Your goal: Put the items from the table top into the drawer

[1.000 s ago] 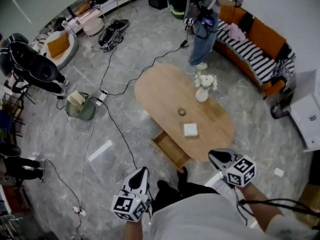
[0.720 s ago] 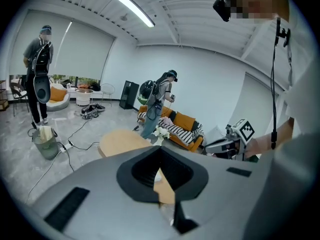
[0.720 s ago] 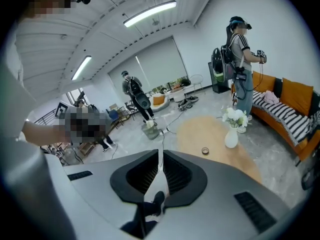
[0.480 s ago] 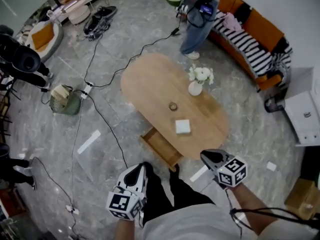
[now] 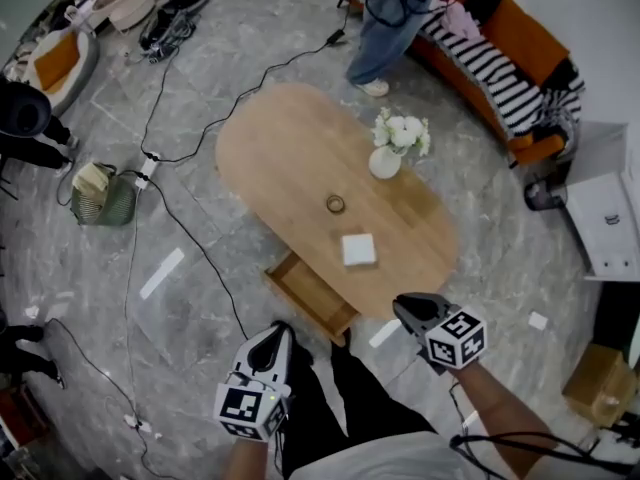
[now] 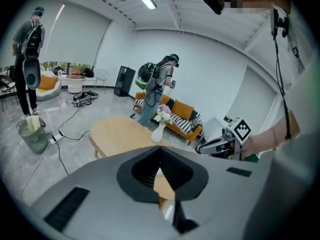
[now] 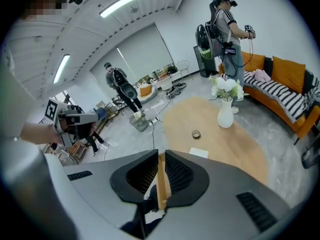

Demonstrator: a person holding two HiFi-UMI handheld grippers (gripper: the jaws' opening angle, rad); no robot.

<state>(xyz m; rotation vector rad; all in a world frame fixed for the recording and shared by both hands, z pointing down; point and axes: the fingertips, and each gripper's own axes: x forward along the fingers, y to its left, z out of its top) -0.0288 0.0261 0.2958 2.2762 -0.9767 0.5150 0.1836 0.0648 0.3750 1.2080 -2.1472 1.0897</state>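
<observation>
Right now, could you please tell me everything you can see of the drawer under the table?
The drawer is a shallow rectangular box of light wood, the same tone as the oval table it belongs to. It stands pulled out from under the table's long edge on the side near the person, hanging above the grey floor. Its inside shows only bare wood in the head view, with no item in it yet. Apart from the table, nothing touches it.

Looks like a living room set up inside a big work hall: orange sofa (image 5: 525,48) at 2 o'clock, wooden table (image 5: 280,138) with a flower vase (image 5: 384,162) in the middle, long cables (image 5: 200,253) across the grey floor (image 5: 80,268) at 9 o'clock.
</observation>
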